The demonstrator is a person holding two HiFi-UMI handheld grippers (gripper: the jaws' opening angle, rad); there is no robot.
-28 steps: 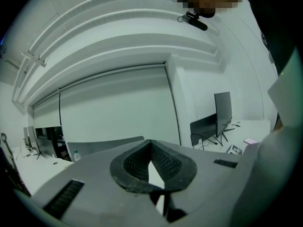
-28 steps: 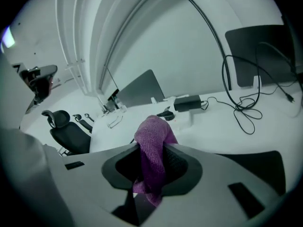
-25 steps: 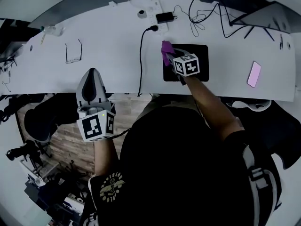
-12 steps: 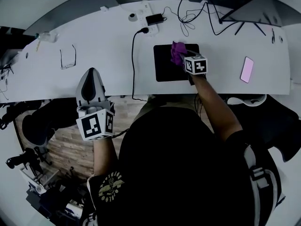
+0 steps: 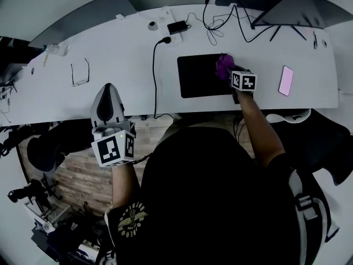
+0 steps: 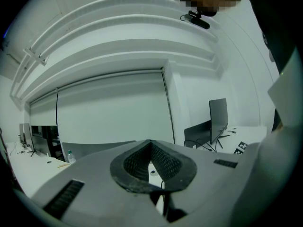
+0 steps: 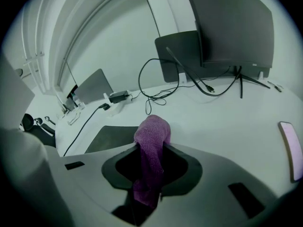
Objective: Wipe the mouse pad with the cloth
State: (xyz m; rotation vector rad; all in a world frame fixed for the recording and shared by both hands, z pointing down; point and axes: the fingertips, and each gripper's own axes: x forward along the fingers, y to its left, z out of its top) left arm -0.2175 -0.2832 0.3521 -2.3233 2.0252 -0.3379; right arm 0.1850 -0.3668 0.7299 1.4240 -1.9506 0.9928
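Purple cloth (image 5: 223,65) position, Station 2?
Station 2: Clamped between the jaws of the right gripper (image 5: 228,72), over the far right corner of the black mouse pad (image 5: 196,77). That pad lies by the front edge of the white desk (image 5: 110,59).
Station 1: Left gripper (image 5: 108,90) status?
Station 2: Jaws together, nothing between them. Unit is held off the desk, past its front edge. 1 pink phone (image 5: 285,80) lies near the desk's right edge.

Long white desk (image 5: 110,87) spans the upper frame, wood-plank floor (image 5: 77,170) shows lower left beneath it, dark chair (image 5: 47,148) at left edge, plain white wall (image 6: 113,112) beyond.
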